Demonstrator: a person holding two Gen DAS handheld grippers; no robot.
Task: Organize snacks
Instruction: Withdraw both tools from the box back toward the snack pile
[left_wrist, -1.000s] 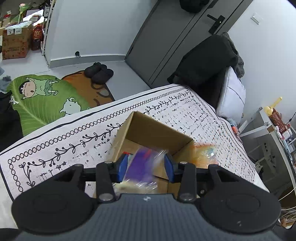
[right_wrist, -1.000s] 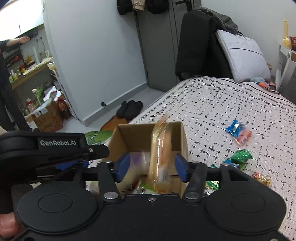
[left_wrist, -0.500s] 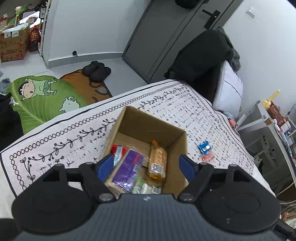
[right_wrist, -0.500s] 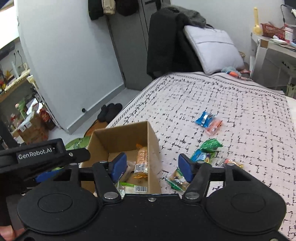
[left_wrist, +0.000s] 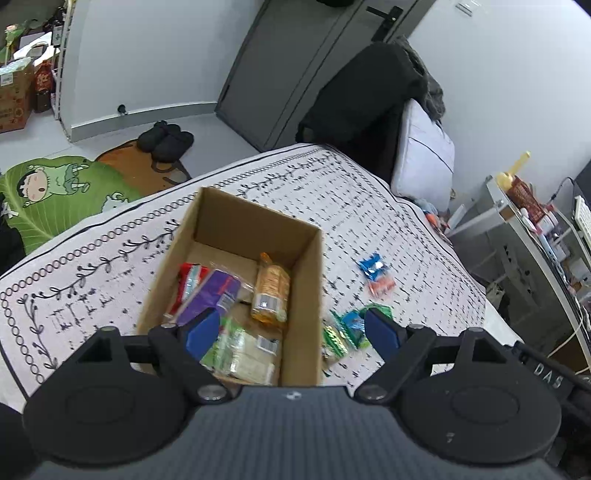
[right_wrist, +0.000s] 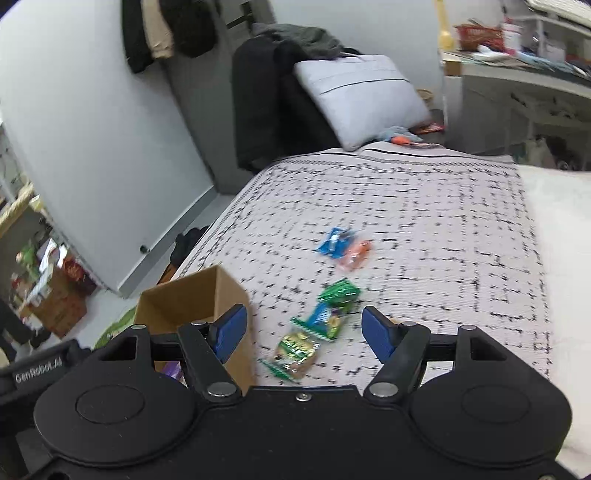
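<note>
A brown cardboard box (left_wrist: 236, 236) sits on the white bedspread with black marks (right_wrist: 424, 221). Inside lie a shiny purple packet (left_wrist: 210, 295) and a crinkly orange packet (left_wrist: 269, 291). The left claw (left_wrist: 291, 328) hangs wide open and empty above it. The right claw (right_wrist: 301, 334), marked "GenRobot.AI", is wide open and empty over the green packets (right_wrist: 325, 314).

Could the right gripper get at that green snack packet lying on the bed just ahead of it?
Probably yes. The right gripper is open and empty, and the green snack packet lies flat on the bedspread right between its fingers' line, beside the cardboard box, with nothing on top of it.
</note>
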